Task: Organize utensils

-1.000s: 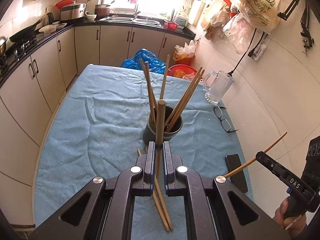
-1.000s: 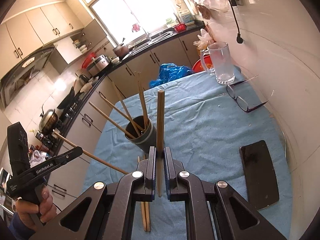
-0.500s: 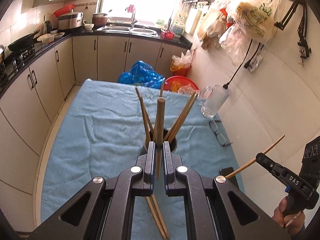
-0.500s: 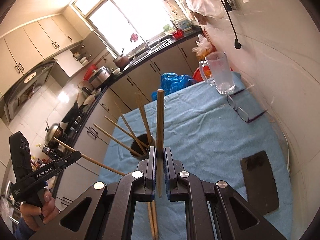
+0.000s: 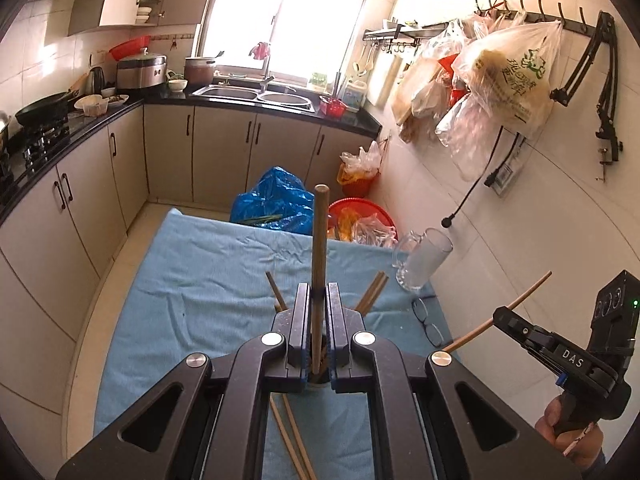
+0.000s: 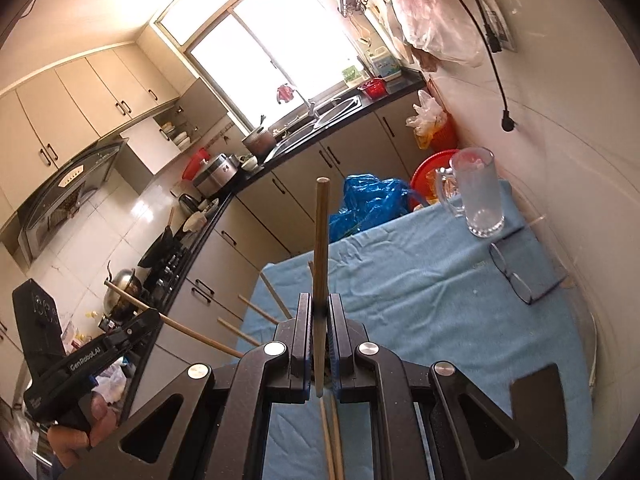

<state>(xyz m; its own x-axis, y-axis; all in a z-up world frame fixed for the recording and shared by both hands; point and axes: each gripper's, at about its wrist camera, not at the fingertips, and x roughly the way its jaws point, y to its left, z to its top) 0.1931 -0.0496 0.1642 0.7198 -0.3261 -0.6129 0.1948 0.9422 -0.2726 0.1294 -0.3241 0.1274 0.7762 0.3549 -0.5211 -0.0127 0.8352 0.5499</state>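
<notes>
My left gripper (image 5: 318,292) is shut on a brown wooden chopstick (image 5: 319,248) that stands upright between its fingers. My right gripper (image 6: 319,300) is shut on a paler chopstick (image 6: 321,240), also upright. Both are held above the blue-clothed table (image 5: 208,272). The dark utensil cup is hidden behind the jaws in both views; only the tips of its chopsticks (image 5: 374,294) fan out beside them, also in the right wrist view (image 6: 256,312). Two loose chopsticks (image 5: 290,440) lie on the cloth below. Each gripper shows in the other's view, the right (image 5: 516,320) and the left (image 6: 132,326).
A glass mug (image 6: 476,196) and a pair of glasses (image 6: 516,280) sit at the table's right side by the wall. A black phone (image 6: 540,400) lies near the front right. Blue bag (image 5: 276,200) and red basin (image 5: 360,216) stand beyond the far edge. Cabinets run along the left.
Both grippers have tilted up with their chopsticks held, so the cup has slid down out of sight behind the jaws and more of the kitchen shows.
</notes>
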